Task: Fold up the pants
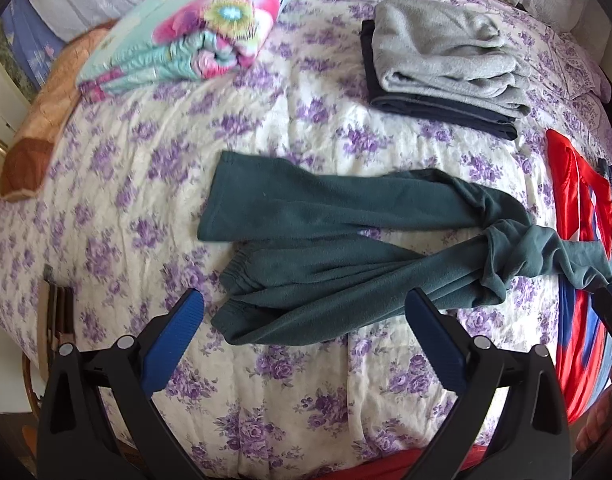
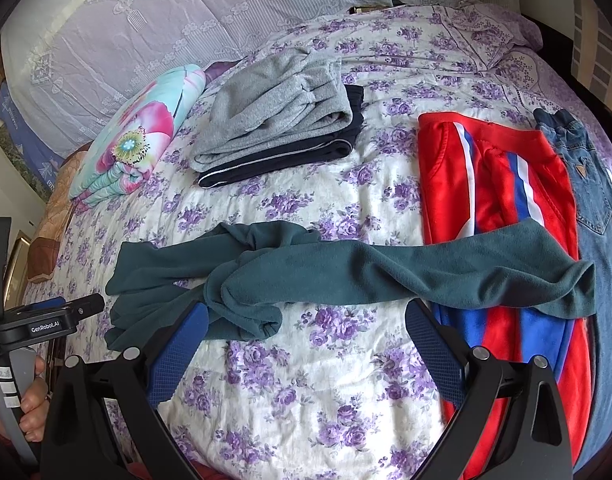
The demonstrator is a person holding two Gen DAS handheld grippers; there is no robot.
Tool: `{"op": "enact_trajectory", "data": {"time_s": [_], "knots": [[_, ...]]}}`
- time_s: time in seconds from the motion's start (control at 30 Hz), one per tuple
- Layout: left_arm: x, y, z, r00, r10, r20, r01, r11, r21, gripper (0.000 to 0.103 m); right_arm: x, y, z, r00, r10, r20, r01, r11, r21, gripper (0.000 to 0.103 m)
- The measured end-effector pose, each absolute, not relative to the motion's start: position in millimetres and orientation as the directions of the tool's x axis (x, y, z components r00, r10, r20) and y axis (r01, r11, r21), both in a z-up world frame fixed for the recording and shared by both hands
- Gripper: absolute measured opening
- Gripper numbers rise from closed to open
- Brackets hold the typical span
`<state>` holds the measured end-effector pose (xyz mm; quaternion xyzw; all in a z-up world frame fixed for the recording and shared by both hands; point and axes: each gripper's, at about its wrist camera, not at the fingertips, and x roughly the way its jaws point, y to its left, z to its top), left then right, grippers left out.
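Observation:
Dark green fleece pants lie crumpled across the floral bedspread, with the elastic waistband near me on the left. In the right wrist view the green pants stretch sideways, one leg end resting on red track pants. My left gripper hovers open just above the waist part, and its blue fingers hold nothing. My right gripper is open too, low over the bedspread in front of the twisted middle of the pants.
A folded grey garment sits on a folded navy one at the back. A folded flowery blanket lies back left. Denim jeans lie beside the red pants at right. Lace-covered pillows line the head of the bed.

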<state>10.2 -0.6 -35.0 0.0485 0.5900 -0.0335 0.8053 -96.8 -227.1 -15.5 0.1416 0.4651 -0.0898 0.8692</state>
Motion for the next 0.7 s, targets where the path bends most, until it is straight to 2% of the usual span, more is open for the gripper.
{"op": "enact_trajectory", "data": {"time_s": [0.07, 0.17, 0.23, 0.3, 0.37, 0.5, 0.57, 0.7], "knots": [[17.5, 12.7, -51.9, 0.228, -0.037, -0.973, 0.07, 0.997, -0.021, 0.098, -95.1, -228.9, -19.7, 0.542, -0.018, -0.84, 0.295, 0.94, 0.171, 0.099], [22.9, 42.0, -91.0, 0.07, -0.179, -0.981, -0.043, 0.982, -0.182, 0.098, -89.4, -235.9, -36.8, 0.487, -0.037, -0.873, 0.324, 0.936, 0.141, 0.099], [19.0, 62.4, -116.6, -0.001, -0.328, -0.945, -0.162, 0.932, -0.324, 0.098, -83.3, -241.4, -53.7, 0.422, -0.088, -0.902, 0.341, 0.938, 0.068, 0.099], [16.0, 73.1, -130.8, -0.023, -0.411, -0.911, -0.23, 0.889, -0.395, 0.098, -79.7, -246.3, -70.1, 0.379, -0.134, -0.916, 0.34, 0.941, 0.002, 0.099], [15.3, 78.7, -139.0, -0.033, -0.447, -0.894, -0.259, 0.868, -0.425, 0.098, -79.9, -250.9, -83.4, 0.37, -0.156, -0.916, 0.331, 0.943, -0.027, 0.099], [15.1, 95.9, -148.3, -0.011, -0.444, -0.896, -0.303, 0.855, -0.42, 0.098, -87.5, -253.7, -110.9, 0.303, -0.097, -0.948, 0.315, 0.949, 0.003, 0.099], [16.8, 109.5, -155.9, 0.002, -0.508, -0.861, -0.361, 0.803, -0.474, 0.098, -89.7, -257.4, -127.4, 0.233, -0.07, -0.97, 0.326, 0.945, 0.01, 0.1], [16.5, 134.1, -162.8, 0.044, -0.62, -0.783, -0.483, 0.673, -0.56, 0.098, -93.4, -249.0, -131.7, 0.246, -0.124, -0.961, 0.273, 0.96, -0.054, 0.1]]}}
